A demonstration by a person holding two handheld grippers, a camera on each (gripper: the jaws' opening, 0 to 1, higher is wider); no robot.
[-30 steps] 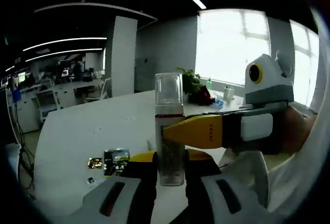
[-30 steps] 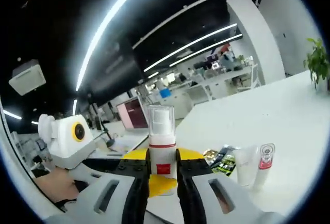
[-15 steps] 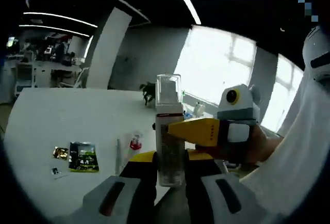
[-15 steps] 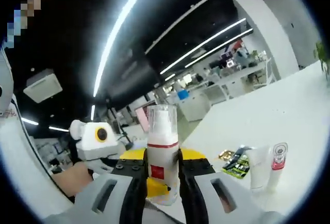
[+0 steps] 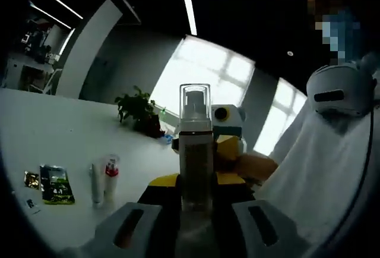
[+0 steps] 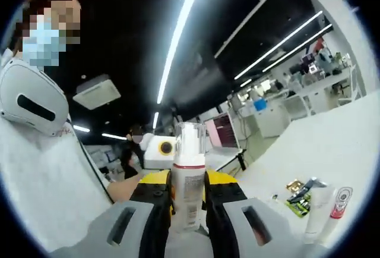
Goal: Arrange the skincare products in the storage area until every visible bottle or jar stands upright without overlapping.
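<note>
Two claws, left claw (image 5: 196,201) and right claw (image 6: 189,201), both pinching one upright pump bottle (image 5: 195,151).

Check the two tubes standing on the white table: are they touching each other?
Cannot tell. In the left gripper view the white tube and the red-capped tube stand upright side by side on the table, but they are too small to show contact or a gap.

A dark ceiling carries long light strips (image 6: 178,38). Beyond the white table (image 5: 53,133) a potted plant (image 5: 138,108) stands before bright windows (image 5: 202,76); left of the plant rises a white pillar (image 5: 83,47). Distant desks (image 6: 279,112) line the office.
</note>
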